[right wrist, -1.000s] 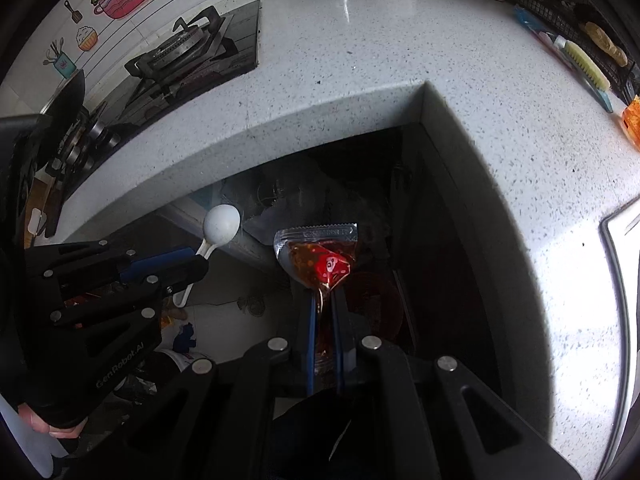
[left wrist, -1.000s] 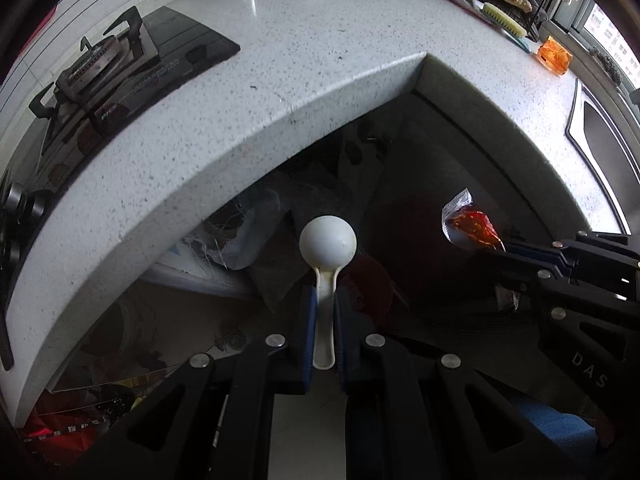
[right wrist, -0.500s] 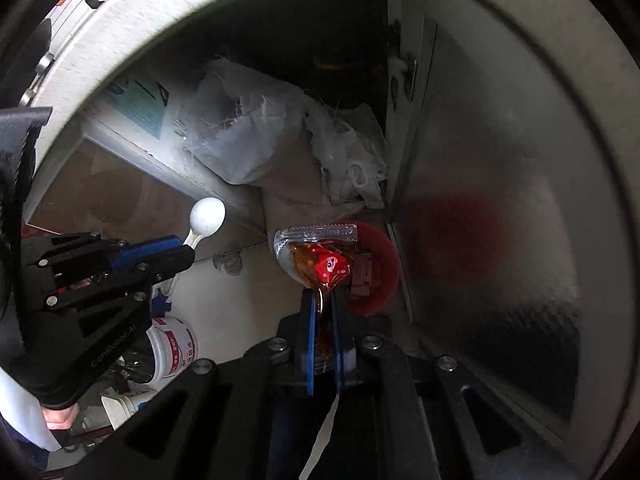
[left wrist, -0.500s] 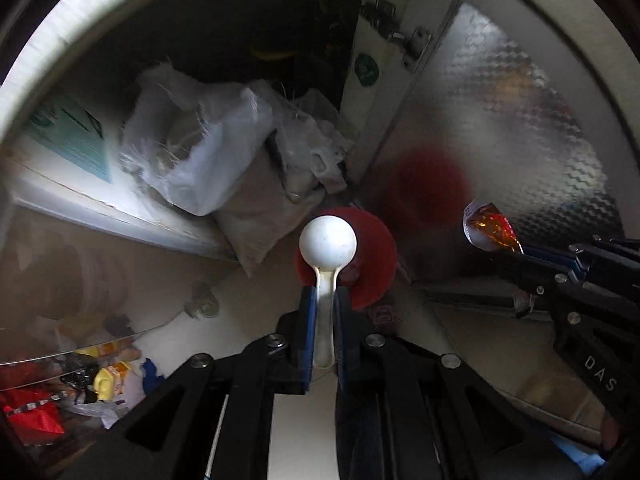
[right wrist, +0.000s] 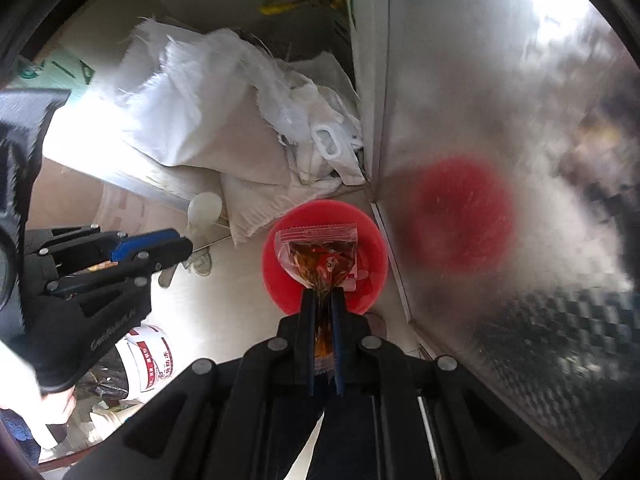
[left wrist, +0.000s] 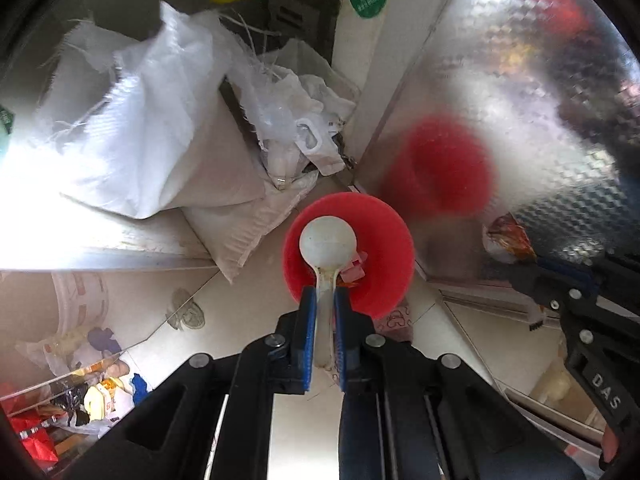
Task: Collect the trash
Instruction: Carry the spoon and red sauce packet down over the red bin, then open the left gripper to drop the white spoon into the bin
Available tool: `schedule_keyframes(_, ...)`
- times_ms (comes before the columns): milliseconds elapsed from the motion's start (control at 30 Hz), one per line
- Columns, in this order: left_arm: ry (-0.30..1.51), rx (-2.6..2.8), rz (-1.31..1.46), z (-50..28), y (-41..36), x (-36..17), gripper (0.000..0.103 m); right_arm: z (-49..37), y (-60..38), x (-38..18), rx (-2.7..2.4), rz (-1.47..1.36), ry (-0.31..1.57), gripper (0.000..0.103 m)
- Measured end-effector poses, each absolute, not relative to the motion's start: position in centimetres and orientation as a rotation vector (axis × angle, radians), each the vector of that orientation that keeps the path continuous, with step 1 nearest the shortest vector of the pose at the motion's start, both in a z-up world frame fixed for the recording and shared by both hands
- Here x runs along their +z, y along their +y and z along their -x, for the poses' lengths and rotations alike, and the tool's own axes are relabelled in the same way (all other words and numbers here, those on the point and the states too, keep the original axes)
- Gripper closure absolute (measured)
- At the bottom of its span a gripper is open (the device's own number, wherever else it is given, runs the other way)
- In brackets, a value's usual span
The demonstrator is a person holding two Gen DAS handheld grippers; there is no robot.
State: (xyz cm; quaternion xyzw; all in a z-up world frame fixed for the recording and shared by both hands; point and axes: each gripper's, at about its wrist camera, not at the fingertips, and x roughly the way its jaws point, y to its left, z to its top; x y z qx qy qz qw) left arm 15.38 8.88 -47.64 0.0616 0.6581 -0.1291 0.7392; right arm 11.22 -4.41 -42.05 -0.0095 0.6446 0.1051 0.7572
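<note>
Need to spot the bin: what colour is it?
Red. The bin sits on the floor below both tools, clearest in the right wrist view.

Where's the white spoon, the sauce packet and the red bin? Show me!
white spoon (left wrist: 327,242): left wrist view, on its round bowl.
sauce packet (right wrist: 320,254): right wrist view, on the clear part with red sauce inside.
red bin (left wrist: 390,240): left wrist view, on its inner wall, right of the spoon.

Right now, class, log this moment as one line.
left gripper: shut on spoon | right gripper: shut on sauce packet | both above red bin
</note>
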Motion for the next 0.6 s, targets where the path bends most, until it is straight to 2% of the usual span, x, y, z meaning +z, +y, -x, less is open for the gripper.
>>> schedule_keyframes(200,1.458,-0.337,-0.174,-15.5,7.8,-49.4,0.092,-11.0,-5.8,-43.0,0.203,0.014,1.409,0.097)
schedule_keyframes(233,1.462,-0.35,-0.171,-15.5,7.6,-49.4,0.079,-11.0,-6.0,-43.1,0.199,0.012,1.412,0.097)
schedule_keyframes(267,1.46,-0.361,-0.172,-15.5,7.5,-49.4,0.059,-10.9,-6.1,-43.2,0.197,0.01,1.413,0.097)
schedule_keyframes(333,1.45,-0.369,-0.187,-15.4,7.1,-49.5,0.04,-11.0,-6.3,-43.5,0.191,0.002,1.419,0.097)
schedule_keyframes(400,1.433,-0.361,-0.195,-15.3,6.8,-49.0,0.036,-10.9,-6.5,-43.4,0.187,-0.007,1.419,0.097)
schedule_keyframes(467,1.432,-0.353,-0.209,-15.3,6.7,-48.7,0.027,-11.0,-6.6,-43.4,0.186,-0.011,1.421,0.097)
schedule_keyframes(600,1.439,-0.336,-0.19,-15.5,7.4,-48.6,0.027,-11.3,-6.2,-43.3,0.198,-0.001,1.422,0.097)
